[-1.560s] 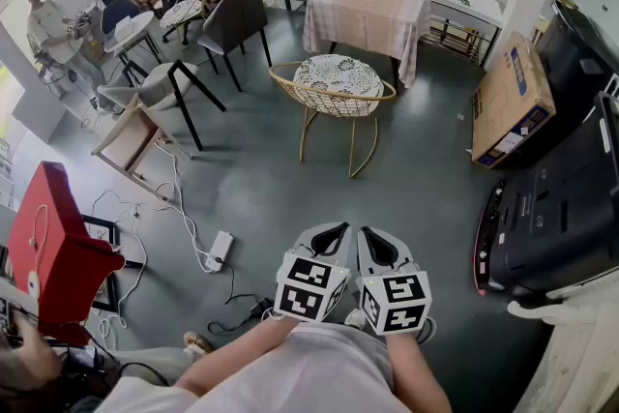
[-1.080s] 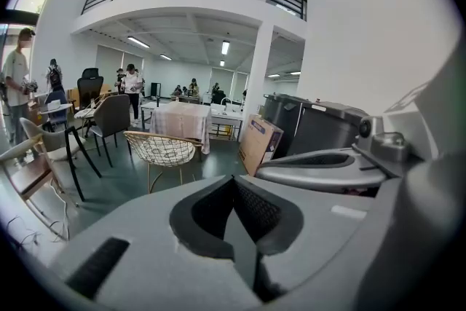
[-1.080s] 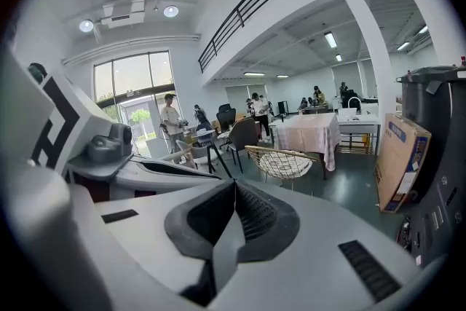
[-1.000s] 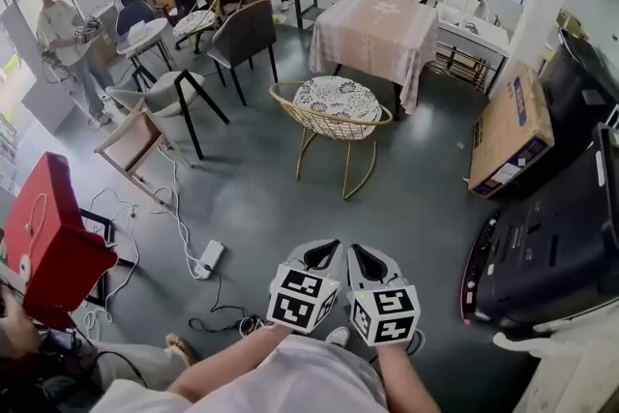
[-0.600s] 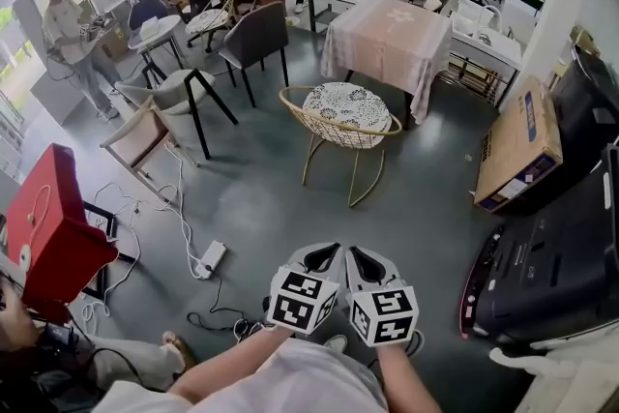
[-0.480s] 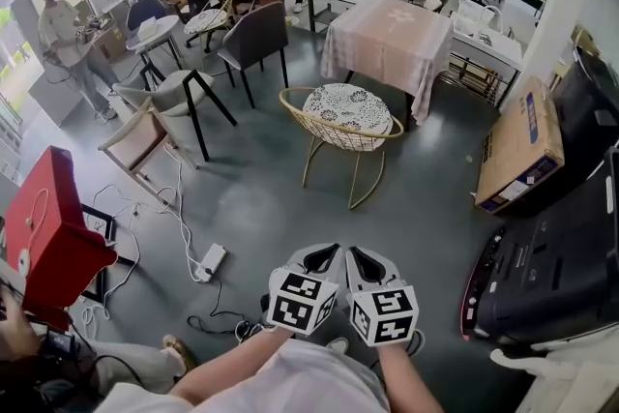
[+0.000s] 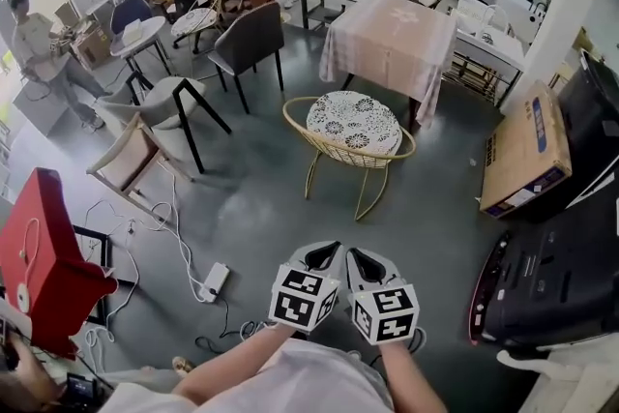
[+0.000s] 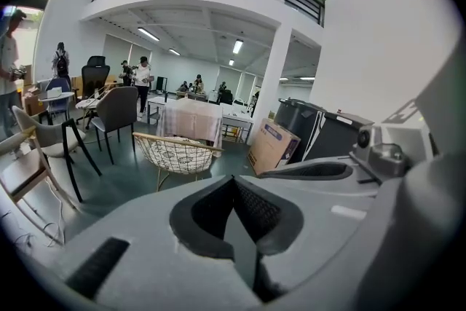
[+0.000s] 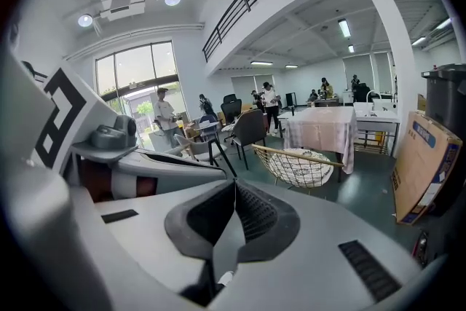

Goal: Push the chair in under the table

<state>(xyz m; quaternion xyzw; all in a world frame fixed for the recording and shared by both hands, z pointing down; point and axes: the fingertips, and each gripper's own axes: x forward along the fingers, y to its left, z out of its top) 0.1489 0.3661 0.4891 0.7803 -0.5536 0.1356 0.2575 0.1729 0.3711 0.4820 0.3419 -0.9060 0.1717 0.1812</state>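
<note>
A gold wire chair (image 7: 350, 132) with a patterned round cushion stands on the grey floor, pulled out in front of the table (image 7: 389, 32) with the pink cloth. It also shows in the left gripper view as the chair (image 8: 177, 154) and in the right gripper view as the chair (image 9: 297, 165). My left gripper (image 7: 324, 253) and right gripper (image 7: 355, 255) hang side by side near my body, well short of the chair. Both are shut with nothing between their jaws, seen close as left gripper (image 8: 234, 180) and right gripper (image 9: 234, 184).
A power strip (image 7: 215, 280) and cables lie on the floor at the left. A cardboard box (image 7: 527, 154) and black bins (image 7: 556, 261) stand at the right. A red case (image 7: 44, 261) sits near left. Grey chairs (image 7: 242, 38) and several people fill the back left.
The chair and table have drawn nearer and sit lower in the head view. Both grippers stay shut, side by side, in the same place in the view.
</note>
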